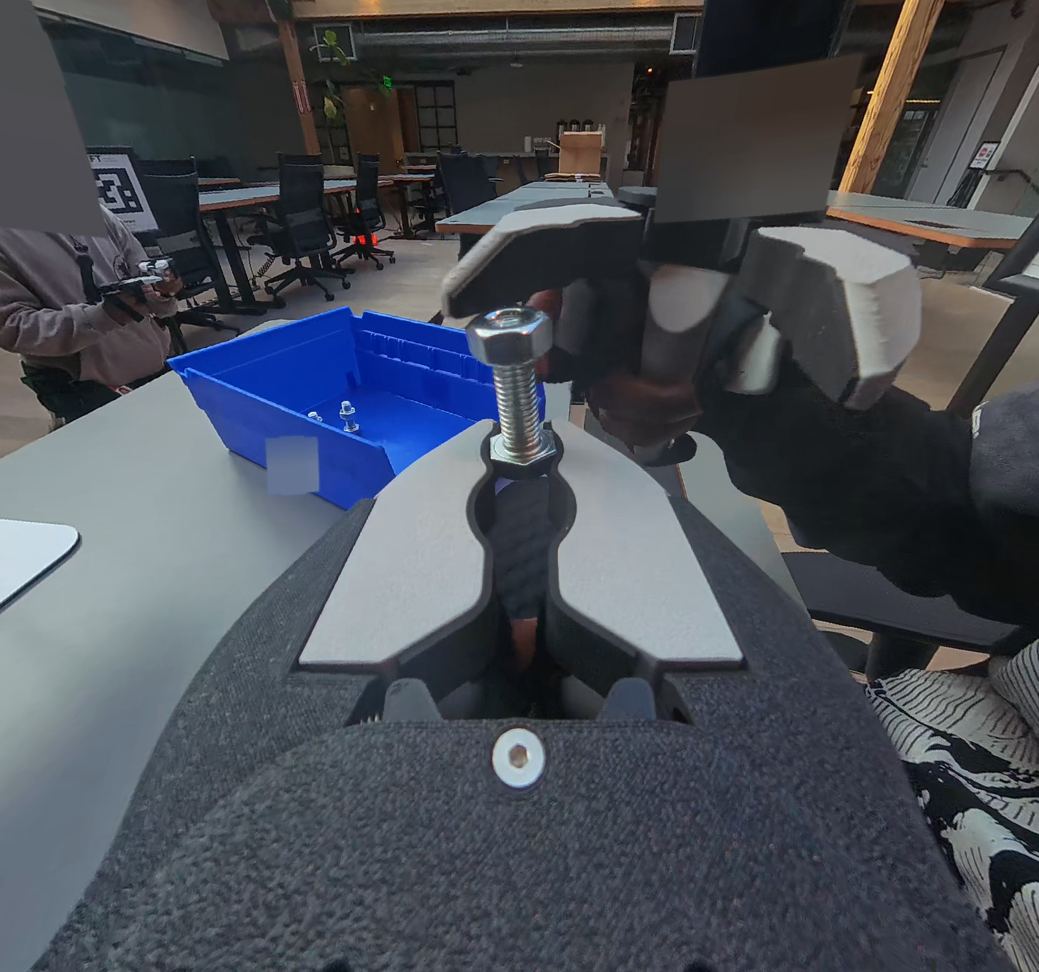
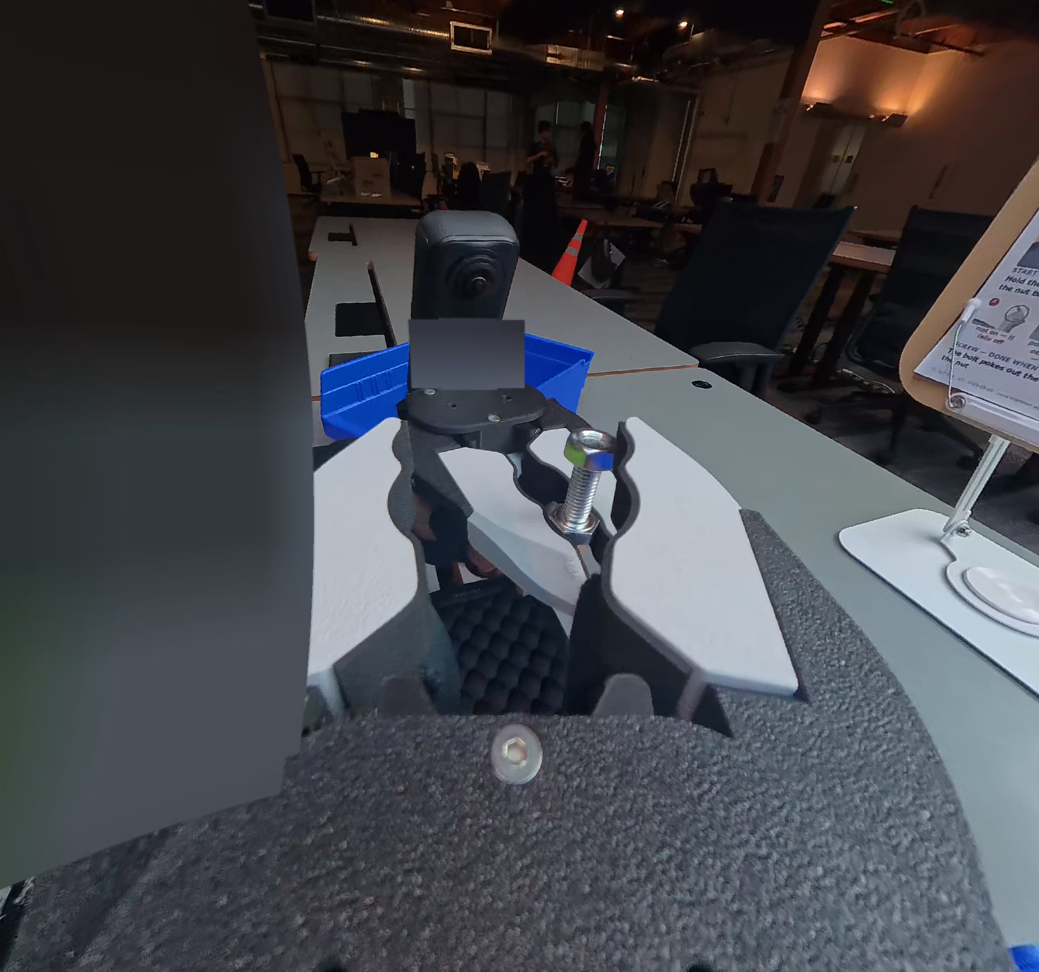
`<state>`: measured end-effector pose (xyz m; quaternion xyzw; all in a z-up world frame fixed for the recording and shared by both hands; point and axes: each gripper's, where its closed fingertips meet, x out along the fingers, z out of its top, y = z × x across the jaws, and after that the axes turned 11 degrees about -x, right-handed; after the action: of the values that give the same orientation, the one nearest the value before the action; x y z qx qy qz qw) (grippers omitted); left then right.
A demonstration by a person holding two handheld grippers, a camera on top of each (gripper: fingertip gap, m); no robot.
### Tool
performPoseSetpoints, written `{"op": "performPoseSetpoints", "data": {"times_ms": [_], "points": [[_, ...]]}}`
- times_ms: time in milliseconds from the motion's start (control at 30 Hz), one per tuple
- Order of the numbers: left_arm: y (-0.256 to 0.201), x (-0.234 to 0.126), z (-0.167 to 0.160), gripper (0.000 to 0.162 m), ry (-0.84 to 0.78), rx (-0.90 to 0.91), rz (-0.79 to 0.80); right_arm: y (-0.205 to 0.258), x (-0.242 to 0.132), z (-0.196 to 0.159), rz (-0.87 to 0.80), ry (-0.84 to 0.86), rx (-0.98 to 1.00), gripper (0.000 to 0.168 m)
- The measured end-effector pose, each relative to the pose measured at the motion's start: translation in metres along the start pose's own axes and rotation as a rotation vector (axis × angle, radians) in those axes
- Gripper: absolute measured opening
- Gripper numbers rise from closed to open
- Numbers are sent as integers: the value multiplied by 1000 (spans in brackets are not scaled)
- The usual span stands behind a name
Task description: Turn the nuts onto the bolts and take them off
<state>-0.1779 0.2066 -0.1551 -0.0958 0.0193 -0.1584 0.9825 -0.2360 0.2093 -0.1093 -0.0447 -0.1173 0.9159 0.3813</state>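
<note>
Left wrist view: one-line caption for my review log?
Left gripper clamps the nut low on an upright bolt; open right gripper behind.

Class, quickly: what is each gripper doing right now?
Left gripper: shut on the nut, bolt standing up from it.
Right gripper: open, fingers either side of the bolt.

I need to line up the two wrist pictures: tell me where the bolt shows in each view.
Left wrist view: the bolt stands upright at centre, its lower nut clamped in the left gripper.
Right wrist view: the bolt is right of centre, between the open fingers of the right gripper.
Shared landmark: the blue bin behind it.
</note>
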Motion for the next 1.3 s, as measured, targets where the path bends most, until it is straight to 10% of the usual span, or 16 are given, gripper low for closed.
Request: {"op": "performPoseSetpoints", "data": {"times_ms": [233,533,1300], "points": [[10,-3,-14,14,-22,-21,8,4,-17,-13,-32,-32,35,46],[9,-1,-36,14,-37,-1,-31,-3,6,-61,-54,92,35,84],[21,0,-54,14,-20,-36,-8,3,-16,-66,-104,-1,127,55]]}}
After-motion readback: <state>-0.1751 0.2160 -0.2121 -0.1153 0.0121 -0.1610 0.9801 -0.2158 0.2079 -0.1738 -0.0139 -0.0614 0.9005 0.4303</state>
